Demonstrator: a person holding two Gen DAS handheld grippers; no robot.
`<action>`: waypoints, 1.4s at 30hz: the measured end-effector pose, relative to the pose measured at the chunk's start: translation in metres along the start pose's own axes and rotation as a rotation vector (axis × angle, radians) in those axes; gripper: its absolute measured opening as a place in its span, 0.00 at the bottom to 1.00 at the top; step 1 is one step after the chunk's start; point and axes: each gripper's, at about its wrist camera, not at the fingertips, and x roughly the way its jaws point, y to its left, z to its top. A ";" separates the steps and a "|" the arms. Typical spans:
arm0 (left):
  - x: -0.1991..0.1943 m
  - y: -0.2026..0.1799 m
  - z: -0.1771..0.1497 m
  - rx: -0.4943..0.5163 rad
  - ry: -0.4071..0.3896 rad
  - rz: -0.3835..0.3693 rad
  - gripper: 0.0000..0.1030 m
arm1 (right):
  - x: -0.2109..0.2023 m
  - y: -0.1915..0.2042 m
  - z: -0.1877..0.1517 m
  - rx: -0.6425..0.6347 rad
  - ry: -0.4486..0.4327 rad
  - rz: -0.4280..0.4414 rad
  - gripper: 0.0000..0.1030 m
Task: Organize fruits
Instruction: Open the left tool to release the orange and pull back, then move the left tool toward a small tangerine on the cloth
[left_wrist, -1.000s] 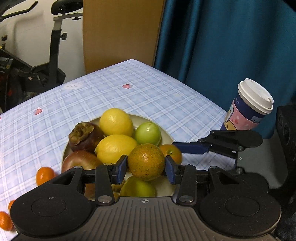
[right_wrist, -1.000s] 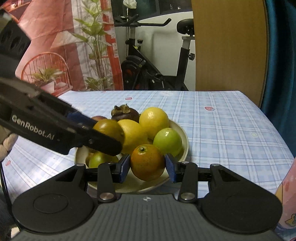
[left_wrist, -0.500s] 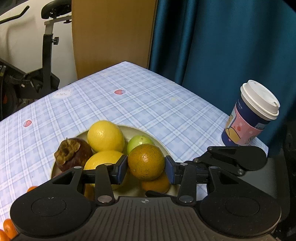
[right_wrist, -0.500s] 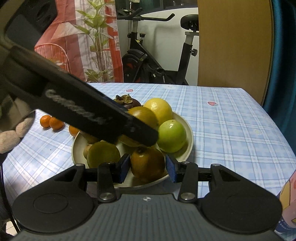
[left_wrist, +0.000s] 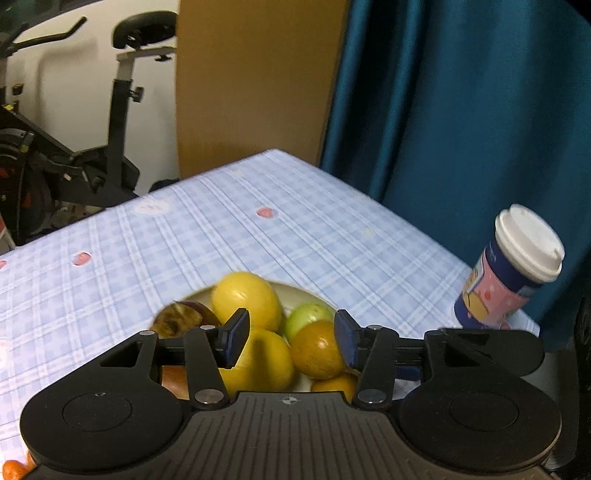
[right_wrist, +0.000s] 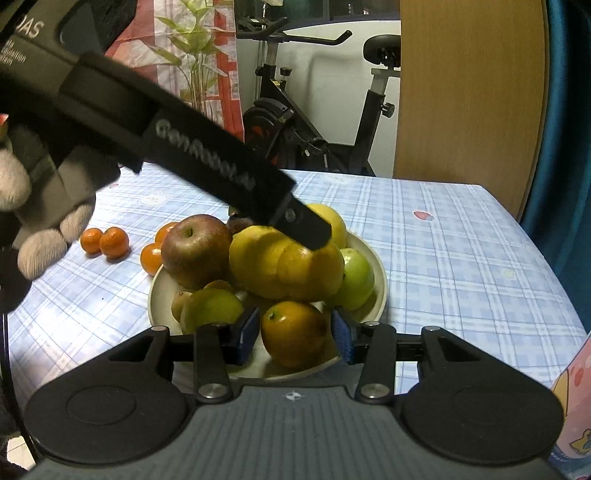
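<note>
A table under a blue checked cloth (left_wrist: 332, 236) fills most of the room's near side, with an exercise bike (right_wrist: 325, 110) standing behind it and a teal curtain (left_wrist: 461, 110) hanging to one side. Near the table's middle sits a cream plate (right_wrist: 380, 266) heaped with fruit. A lidded paper cup (left_wrist: 513, 273) stands upright near the table edge by the curtain, well apart from the plate.

The left gripper (left_wrist: 291, 339) hangs over the heap, its blue pads spread wide and gripping nothing; a greenish-orange citrus (left_wrist: 317, 349) lies on the pile just inside the right-hand pad, with clear space to the other pad. From the other side its black arm slants down across the fruit. The right gripper (right_wrist: 293, 334) is low at the plate's near rim, its jaws a little apart on either side of a dark orange (right_wrist: 293, 332); small gaps seem to show beside the fruit, though I cannot tell whether the pads touch it.

On the plate I make out a reddish apple (right_wrist: 195, 251), two lemons (left_wrist: 245, 301) stacked, a green round fruit (right_wrist: 354, 277), a brown mangosteen (left_wrist: 181, 319) and a yellow-green pear-like fruit (right_wrist: 212, 310). A few small mandarins (right_wrist: 107, 242) lie on the cloth beside the plate.
</note>
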 end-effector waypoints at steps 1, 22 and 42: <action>-0.005 0.004 0.001 -0.009 -0.011 0.001 0.52 | -0.001 0.000 0.000 -0.002 -0.002 -0.002 0.45; -0.146 0.170 -0.063 -0.254 -0.106 0.217 0.51 | 0.015 0.066 0.055 -0.057 -0.042 0.152 0.45; -0.127 0.220 -0.147 -0.272 -0.026 0.114 0.51 | 0.124 0.173 0.080 -0.341 0.106 0.322 0.45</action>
